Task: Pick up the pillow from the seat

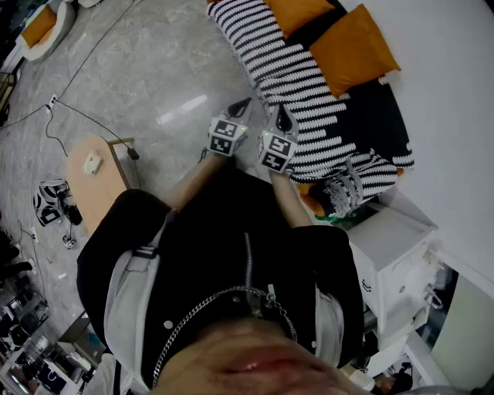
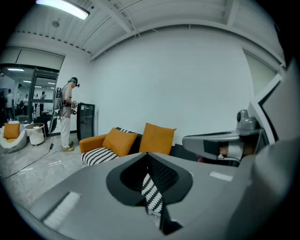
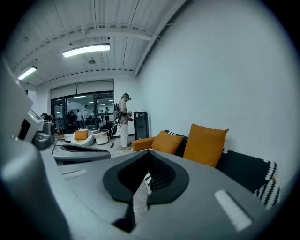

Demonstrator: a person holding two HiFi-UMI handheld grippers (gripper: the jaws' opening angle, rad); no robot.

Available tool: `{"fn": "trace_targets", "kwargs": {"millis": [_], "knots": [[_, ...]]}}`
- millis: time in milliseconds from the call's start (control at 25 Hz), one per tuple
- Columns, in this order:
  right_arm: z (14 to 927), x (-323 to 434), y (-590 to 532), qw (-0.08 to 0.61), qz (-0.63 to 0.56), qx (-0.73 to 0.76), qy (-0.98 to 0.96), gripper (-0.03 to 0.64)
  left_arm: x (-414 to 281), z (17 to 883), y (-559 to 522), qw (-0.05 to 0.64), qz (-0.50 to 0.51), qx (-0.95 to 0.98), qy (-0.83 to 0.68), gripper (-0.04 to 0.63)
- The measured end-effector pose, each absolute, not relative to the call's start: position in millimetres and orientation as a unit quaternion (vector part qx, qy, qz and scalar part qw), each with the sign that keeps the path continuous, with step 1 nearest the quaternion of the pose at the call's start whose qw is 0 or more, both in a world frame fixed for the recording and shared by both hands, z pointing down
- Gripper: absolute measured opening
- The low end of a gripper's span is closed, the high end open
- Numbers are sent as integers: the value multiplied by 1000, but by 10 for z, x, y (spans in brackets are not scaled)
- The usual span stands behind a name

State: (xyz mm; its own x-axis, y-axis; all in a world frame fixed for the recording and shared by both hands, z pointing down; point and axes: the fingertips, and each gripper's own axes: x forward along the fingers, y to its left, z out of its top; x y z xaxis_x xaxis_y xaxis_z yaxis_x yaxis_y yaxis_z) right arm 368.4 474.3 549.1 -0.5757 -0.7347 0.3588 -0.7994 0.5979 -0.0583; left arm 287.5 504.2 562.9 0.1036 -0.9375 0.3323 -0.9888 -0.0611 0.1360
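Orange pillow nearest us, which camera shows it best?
The right gripper view: the orange pillow stands large, upright and unblocked there. The left gripper view shows the same pillow smaller and farther off. The head view sees it only from above, lying slanted on the sofa.

The pillow is matt cloth, the floor glossy stone

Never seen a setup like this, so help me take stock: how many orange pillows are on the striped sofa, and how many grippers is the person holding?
orange pillows: 2 (nearer one, farther one)
grippers: 2 (left gripper, right gripper)
total: 4
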Motion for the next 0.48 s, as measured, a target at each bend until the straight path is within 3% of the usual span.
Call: {"fn": "trace_targets", "kwargs": {"millis": [480], "knots": [[5422, 3726, 4615, 119, 117, 442, -881, 2, 2884, 5607, 4887, 161, 77, 731, -659, 9]]}}
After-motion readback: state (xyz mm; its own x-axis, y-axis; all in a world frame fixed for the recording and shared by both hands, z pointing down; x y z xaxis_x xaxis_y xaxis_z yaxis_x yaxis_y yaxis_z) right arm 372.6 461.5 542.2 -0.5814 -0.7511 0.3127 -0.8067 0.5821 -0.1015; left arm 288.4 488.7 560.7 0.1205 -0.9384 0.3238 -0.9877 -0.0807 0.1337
